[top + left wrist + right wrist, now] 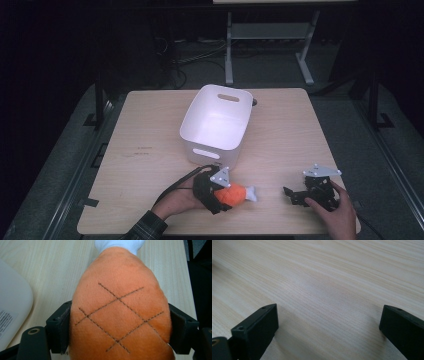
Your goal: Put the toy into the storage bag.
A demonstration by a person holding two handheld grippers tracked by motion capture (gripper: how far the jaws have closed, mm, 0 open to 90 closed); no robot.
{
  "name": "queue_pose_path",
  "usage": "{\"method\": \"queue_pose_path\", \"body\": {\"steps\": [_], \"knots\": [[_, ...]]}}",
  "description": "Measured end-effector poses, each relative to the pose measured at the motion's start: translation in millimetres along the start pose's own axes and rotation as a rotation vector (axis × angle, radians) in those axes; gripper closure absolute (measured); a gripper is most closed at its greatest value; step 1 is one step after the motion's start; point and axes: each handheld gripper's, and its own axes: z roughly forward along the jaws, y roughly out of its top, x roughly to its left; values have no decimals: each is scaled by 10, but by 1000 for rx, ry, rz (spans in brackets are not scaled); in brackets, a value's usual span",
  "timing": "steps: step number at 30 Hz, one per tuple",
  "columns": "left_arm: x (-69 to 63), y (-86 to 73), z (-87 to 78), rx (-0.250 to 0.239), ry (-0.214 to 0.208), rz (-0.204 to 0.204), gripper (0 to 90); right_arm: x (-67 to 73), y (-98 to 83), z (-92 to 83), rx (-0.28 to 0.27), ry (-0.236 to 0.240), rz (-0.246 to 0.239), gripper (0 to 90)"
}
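Note:
An orange plush fish with stitched scale lines and a white tail lies on the wooden table near its front edge. My left gripper is shut on the fish's body; in the left gripper view both black pads press into the orange plush from either side. My right gripper rests low over the table to the right of the fish, held by a hand. Its jaws stand wide open over bare wood, with nothing between them.
A white plastic bin with handle slots stands at the table's middle, just behind the left gripper; its rounded corner shows at the left of the left gripper view. A white table frame stands on the dark floor beyond.

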Motion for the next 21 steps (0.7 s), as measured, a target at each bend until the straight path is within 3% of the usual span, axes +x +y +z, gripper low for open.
{"method": "queue_pose_path", "body": {"steps": [21], "knots": [[-47, -253, -267, -32, 43, -50, 203, 0, 0, 0, 0, 0, -1, 15]]}}
